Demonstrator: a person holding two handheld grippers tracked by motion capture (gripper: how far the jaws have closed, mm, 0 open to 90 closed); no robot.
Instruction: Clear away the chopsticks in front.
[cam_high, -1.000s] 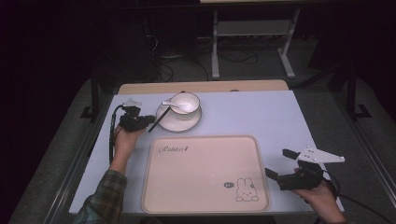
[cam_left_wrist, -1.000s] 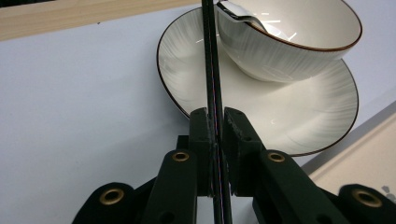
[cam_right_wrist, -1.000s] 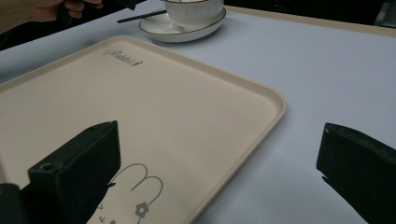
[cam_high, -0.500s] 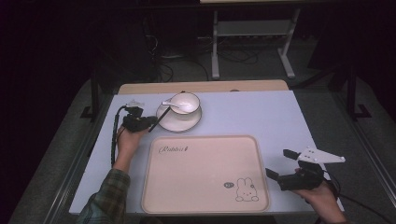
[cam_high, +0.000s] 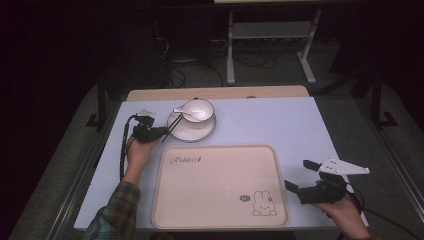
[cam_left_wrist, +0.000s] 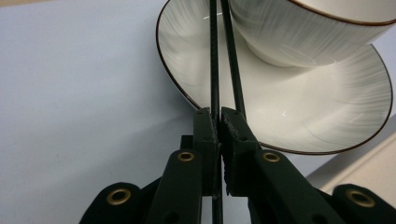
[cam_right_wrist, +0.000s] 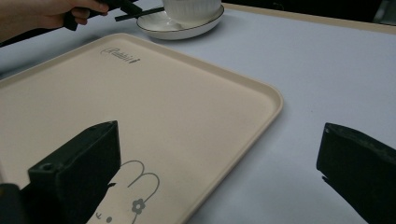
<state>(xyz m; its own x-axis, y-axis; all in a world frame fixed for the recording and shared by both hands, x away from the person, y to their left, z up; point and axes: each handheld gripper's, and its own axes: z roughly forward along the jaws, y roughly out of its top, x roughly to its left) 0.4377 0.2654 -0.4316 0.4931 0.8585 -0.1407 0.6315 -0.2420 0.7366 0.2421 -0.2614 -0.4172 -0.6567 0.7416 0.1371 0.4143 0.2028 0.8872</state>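
Left gripper (cam_high: 159, 131): fingers pinching black chopsticks (cam_left_wrist: 215, 60), whose tips lie across a white saucer (cam_high: 179, 131) at the desk's (cam_high: 265, 122) far left. White cup (cam_high: 198, 111) with spoon (cam_high: 183, 112) on saucer. Beige tray (cam_high: 220, 185): script wording, seemingly "Rabbit", and a rabbit drawing (cam_high: 262, 204). Right gripper (cam_high: 301, 178): fingers spread, beside the tray's right edge.

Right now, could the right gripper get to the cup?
Probably yes, but not quickly. The right gripper is open at the near right, far from the cup. Only the bare tray lies between. The left gripper holds chopsticks beside it.
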